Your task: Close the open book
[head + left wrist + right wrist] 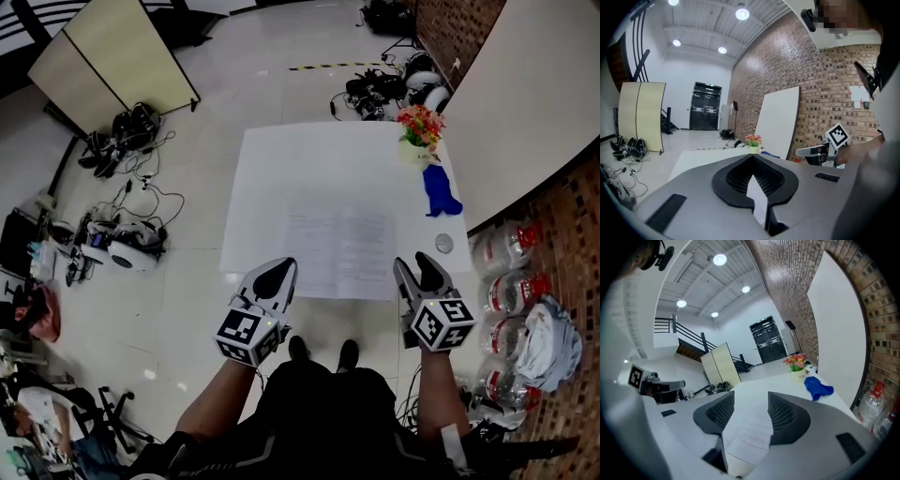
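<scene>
Step in hand: approach. The book (339, 253) lies open and flat on the white table (281, 159), at its near edge, between the two grippers. Neither touches it yet.

Left gripper (284, 267): jaws together at the tips, nothing in them. It hovers at the book's near left corner.

Right gripper (415, 266): jaws wide apart, empty. Its own view looks between the pads onto the right page just beyond. It hovers just off the book's right edge.

Next move, as I judge it: get a jaw under the outer edge of one half. The open right gripper seems the likelier. Pinch the cover or the page stack, lift, and swing it over the spine onto the other half. The left could press its side down so the book does not slide. The pages are thin, so there is a risk of catching only a sheet or two instead of the whole half.

Materials:
- Book: rectangular and thin, nearly flush with the tabletop. Pages are matt white paper with faint grey print in blocks.
- Table: smooth, white, rectangular.
- Jaws: black ribbed pads on grey plastic shells.
- Right side of table: flowers (419, 125) in a pale pot, a crumpled blue cloth (439, 193), and a small grey disc (443, 244) near the right gripper.
</scene>
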Demonstrator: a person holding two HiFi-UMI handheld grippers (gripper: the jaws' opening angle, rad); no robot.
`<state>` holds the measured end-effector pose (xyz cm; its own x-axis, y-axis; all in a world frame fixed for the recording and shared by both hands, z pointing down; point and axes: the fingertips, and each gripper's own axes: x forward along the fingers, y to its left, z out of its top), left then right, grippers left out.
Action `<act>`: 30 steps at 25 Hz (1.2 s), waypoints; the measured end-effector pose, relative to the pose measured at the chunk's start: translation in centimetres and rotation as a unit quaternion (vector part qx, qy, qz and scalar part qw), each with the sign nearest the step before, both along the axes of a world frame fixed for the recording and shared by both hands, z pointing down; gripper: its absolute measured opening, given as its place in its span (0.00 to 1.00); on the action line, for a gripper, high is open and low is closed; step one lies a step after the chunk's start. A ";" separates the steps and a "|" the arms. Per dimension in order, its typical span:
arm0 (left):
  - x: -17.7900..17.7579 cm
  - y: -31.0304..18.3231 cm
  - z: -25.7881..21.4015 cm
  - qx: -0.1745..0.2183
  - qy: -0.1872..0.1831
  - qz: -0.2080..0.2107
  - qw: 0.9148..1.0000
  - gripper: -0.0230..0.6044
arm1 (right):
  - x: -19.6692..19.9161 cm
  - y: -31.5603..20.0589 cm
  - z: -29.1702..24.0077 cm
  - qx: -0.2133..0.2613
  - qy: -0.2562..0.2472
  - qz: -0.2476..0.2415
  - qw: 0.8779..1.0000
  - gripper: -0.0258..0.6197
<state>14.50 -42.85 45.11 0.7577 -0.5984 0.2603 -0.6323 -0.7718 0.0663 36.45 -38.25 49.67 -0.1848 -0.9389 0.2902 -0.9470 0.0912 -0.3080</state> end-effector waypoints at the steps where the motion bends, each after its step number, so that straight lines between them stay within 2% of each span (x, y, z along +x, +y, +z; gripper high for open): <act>1: 0.0 -0.4 0.9 -0.006 -0.004 0.003 1.000 0.03 | 0.2 0.0 1.4 -0.015 -0.002 0.007 1.000 0.32; 6: -0.4 -2.1 5.8 -0.043 -0.017 0.002 0.999 0.03 | 1.3 0.4 7.7 -0.082 -0.036 0.043 0.995 0.32; 9: -0.3 -2.3 9.3 -0.072 -0.028 0.011 0.997 0.03 | 1.7 0.6 11.4 -0.116 -0.079 0.063 0.988 0.32; 17: 1.4 0.4 17.4 -0.143 -0.066 0.052 0.986 0.03 | 0.9 3.8 21.7 -0.200 -0.196 0.106 0.954 0.37; 22: 2.7 2.0 19.6 -0.162 -0.084 0.091 0.979 0.03 | -0.2 4.3 24.4 -0.204 -0.278 0.106 0.933 0.38; 28: 1.9 1.7 19.9 -0.166 -0.086 0.084 0.979 0.03 | -0.7 4.2 24.2 -0.182 -0.325 0.092 0.923 0.37; 29: 1.7 1.7 19.9 -0.164 -0.086 0.083 0.979 0.03 | -0.6 4.4 24.1 -0.180 -0.329 0.091 0.923 0.35; 30: 1.5 1.6 19.7 -0.162 -0.086 0.082 0.980 0.03 | -0.5 4.6 24.0 -0.177 -0.331 0.095 0.922 0.27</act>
